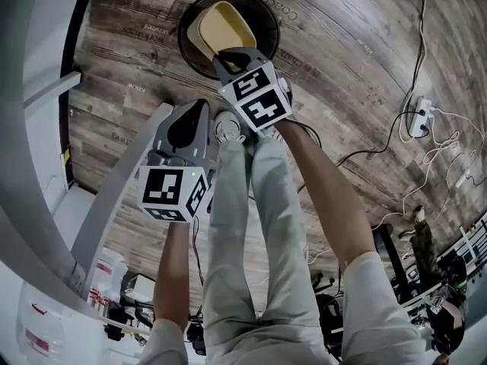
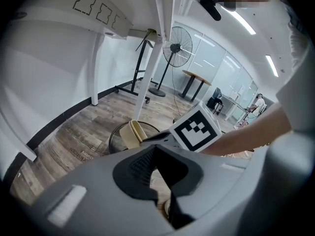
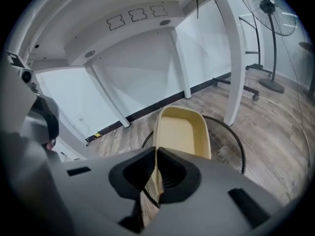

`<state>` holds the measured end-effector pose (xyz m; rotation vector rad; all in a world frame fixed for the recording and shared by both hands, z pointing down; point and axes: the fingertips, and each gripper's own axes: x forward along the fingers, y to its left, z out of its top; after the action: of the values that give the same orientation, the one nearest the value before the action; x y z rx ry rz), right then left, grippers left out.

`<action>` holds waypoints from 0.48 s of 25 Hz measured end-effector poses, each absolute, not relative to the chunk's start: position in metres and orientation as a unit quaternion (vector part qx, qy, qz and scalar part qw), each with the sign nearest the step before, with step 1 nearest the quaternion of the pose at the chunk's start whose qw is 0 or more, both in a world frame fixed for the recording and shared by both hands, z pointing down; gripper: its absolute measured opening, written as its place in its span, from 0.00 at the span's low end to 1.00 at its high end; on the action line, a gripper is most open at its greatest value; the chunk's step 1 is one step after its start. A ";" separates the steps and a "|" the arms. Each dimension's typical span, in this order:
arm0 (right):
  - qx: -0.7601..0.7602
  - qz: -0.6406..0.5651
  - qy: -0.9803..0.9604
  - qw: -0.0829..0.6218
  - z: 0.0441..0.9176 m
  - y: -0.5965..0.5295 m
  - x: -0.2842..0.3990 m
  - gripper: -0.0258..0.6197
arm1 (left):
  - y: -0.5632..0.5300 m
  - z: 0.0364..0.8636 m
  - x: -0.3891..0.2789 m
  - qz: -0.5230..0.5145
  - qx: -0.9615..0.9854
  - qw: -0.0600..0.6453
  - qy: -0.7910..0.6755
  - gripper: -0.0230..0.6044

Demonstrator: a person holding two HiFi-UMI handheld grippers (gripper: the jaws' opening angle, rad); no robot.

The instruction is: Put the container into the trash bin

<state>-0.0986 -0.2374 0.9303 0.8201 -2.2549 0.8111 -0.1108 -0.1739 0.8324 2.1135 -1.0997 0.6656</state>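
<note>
A pale yellow container (image 1: 222, 27) hangs tilted over the round black mesh trash bin (image 1: 266, 17) on the wooden floor. My right gripper (image 1: 230, 58) is shut on the container's near rim, which shows as a thin edge between the pads in the right gripper view. There the container (image 3: 181, 132) rises ahead of the right gripper (image 3: 156, 152), above the bin (image 3: 230, 149). My left gripper (image 1: 190, 126) hovers nearer to me, left of the bin, shut with nothing in it. From the left gripper (image 2: 156, 149) I see the container (image 2: 131, 134) and the bin (image 2: 116, 137) ahead.
The person's legs (image 1: 255, 226) stand just behind the bin. White table legs (image 3: 236, 58) rise beside it, and a white table edge (image 1: 114, 181) runs at the left. A standing fan (image 2: 177, 45) is farther off. A power strip with cables (image 1: 420, 117) lies at the right.
</note>
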 end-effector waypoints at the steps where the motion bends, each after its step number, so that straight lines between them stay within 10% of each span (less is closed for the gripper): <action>1: 0.310 0.313 -0.845 0.302 0.935 -0.237 -0.098 0.08 | -0.174 0.832 -0.111 0.254 0.807 0.328 -0.420 0.05; 12: 0.311 0.344 -0.816 0.345 0.971 -0.232 -0.092 0.08 | -0.175 0.834 -0.117 0.252 0.805 0.332 -0.422 0.05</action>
<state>-0.0920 -0.2325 0.9712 0.8074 -2.1185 0.8922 -0.1171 -0.1746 0.8338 2.1028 -1.1037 0.6571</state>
